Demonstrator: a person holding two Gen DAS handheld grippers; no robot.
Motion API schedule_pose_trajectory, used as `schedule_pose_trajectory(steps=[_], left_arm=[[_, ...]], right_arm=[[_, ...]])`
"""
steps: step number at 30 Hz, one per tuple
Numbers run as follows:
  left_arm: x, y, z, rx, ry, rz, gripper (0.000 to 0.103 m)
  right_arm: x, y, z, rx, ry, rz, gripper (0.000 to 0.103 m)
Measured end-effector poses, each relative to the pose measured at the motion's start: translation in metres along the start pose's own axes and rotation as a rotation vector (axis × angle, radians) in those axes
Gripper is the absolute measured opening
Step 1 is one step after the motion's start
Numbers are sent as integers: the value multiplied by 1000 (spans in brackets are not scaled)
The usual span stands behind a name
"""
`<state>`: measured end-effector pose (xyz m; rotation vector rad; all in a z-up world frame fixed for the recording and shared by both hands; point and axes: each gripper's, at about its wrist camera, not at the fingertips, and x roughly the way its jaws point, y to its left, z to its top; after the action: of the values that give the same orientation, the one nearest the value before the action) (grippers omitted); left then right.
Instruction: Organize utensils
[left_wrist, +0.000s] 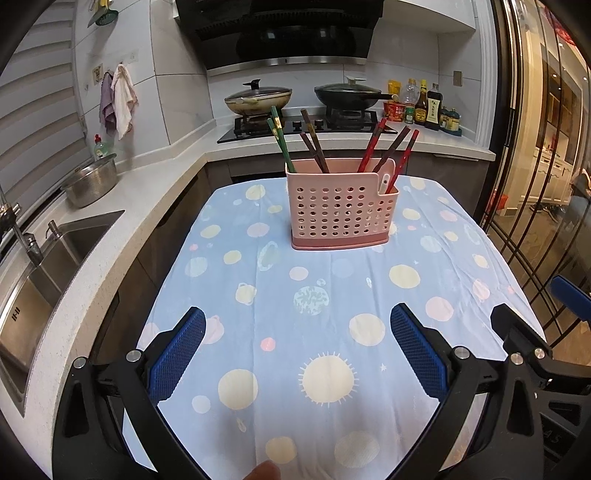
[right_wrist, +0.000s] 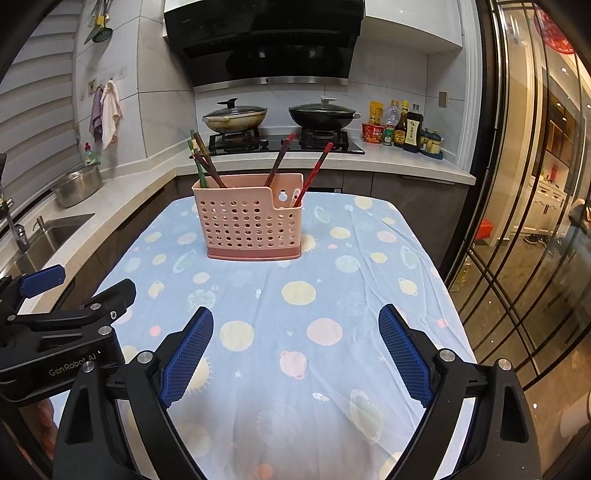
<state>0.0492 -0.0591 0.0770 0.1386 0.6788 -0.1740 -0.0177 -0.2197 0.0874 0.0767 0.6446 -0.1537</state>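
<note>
Both grippers, left gripper (left_wrist: 297, 354) and right gripper (right_wrist: 295, 350), hovered with jaws apart and empty above the planet-print blue cloth on the bench (left_wrist: 332, 295). Farther off stood the pink perforated plastic caddy (left_wrist: 341, 206), holding green, brown and red chopsticks (left_wrist: 371, 146) that leaned outward; a careless reach could tip them or the caddy.
</note>
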Motion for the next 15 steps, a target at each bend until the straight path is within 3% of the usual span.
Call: schedule_pose_trajectory(steps=[2,15], left_arm=[[1,0,-1,-1,1,15,96],[2,0,-4,-14,10,6,96]], right_arm=[[0,0,0,0,-2,0,97],[1,-3,-1,11,-10,-8,96]])
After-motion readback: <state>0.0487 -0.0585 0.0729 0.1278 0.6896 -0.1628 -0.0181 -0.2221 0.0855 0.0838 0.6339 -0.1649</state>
